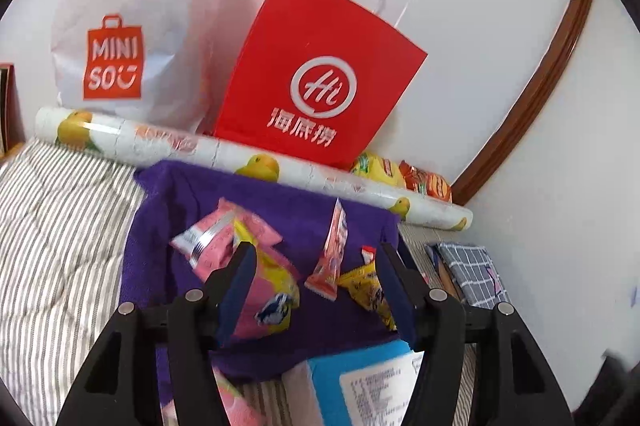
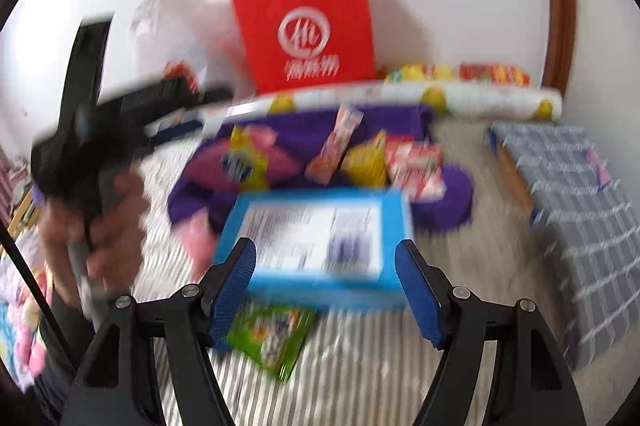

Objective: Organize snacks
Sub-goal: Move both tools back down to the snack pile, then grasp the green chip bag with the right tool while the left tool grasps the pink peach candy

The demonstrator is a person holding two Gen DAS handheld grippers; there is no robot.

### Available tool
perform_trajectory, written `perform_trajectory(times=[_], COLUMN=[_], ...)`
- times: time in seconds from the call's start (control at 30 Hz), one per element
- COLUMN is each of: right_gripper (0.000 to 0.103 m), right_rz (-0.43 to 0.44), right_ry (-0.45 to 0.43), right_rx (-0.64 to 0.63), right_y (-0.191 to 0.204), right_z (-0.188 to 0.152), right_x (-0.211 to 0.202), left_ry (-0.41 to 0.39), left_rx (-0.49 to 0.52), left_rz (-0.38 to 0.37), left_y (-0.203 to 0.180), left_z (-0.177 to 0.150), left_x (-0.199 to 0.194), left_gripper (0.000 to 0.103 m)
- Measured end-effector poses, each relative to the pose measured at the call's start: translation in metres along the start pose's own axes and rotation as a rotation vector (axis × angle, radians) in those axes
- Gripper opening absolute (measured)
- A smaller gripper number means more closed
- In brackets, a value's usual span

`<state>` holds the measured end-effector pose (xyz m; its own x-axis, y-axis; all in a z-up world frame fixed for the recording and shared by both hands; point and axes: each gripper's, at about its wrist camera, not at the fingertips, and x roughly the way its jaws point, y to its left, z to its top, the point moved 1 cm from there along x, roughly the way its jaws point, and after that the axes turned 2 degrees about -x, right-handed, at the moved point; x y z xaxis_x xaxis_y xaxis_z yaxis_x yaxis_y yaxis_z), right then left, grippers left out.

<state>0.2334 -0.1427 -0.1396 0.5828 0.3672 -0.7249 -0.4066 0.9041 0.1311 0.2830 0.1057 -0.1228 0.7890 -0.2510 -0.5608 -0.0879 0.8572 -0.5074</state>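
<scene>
Far side, against the white wall point(image 1: 480, 26): red paper bag point(image 1: 320, 66) upright, white plastic bag point(image 1: 132, 26) to its left. Printed roll point(image 1: 224, 150) lies across in front of both. Striped bedding point(image 1: 60, 226) covers the bed. Folded grey checked cloth point(image 1: 472, 274) at right. Brown wooden trim point(image 1: 560, 66) curves up the wall.

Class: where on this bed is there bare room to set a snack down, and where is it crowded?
Free: striped bedding left of the purple towel, and the strip between blue box and checked fabric. Crowded: the towel, heaped with snack packets.
</scene>
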Motion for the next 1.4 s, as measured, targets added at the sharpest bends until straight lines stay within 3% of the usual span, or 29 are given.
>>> perform_trajectory(times=[0.13,0.33,0.6,0.73,0.87,0.93,1.03,1.4], right_gripper=[0.072,0.073,0.074,0.081,0.080,0.066,0.062,0.062], right_rz=[0.056,0.085,-0.009,-0.023,-0.003,0.034,0.039,0.023], right_ry=[0.081,0.094,0.120,0.108,0.123,0.122,0.106,0.031], right_rx=[-0.064,-0.108,-0.104,-0.085,-0.062,-0.048,-0.046,-0.037], right_y=[0.017,0.042,0.048,0.049,0.047,0.046,0.046,0.021], right_z=[-0.034,-0.051,-0.054,-0.051,-0.050,-0.050,-0.052,-0.061], right_x=[0.008,0.014,0.047,0.058,0.066,0.066,0.059,0.010], left_ry=[0.030,0.078,0.121,0.156,0.185,0.198,0.218,0.264], left_rx=[-0.029,0.009,0.007,-0.011,0.027,0.036,0.039,0.008], left_rz=[0.005,0.084,0.143,0.135,0.157,0.159,0.152,0.165], left_y=[0.015,0.040,0.071,0.081,0.081,0.080,0.077,0.060], left_z=[-0.012,-0.037,-0.066,-0.075,-0.085,-0.089,-0.092,-0.093], left_x=[-0.015,-0.041,-0.073,-0.079,-0.078,-0.077,-0.072,-0.027], left_gripper=[0.063,0.064,0.064,0.064,0.064,0.064,0.064,0.064])
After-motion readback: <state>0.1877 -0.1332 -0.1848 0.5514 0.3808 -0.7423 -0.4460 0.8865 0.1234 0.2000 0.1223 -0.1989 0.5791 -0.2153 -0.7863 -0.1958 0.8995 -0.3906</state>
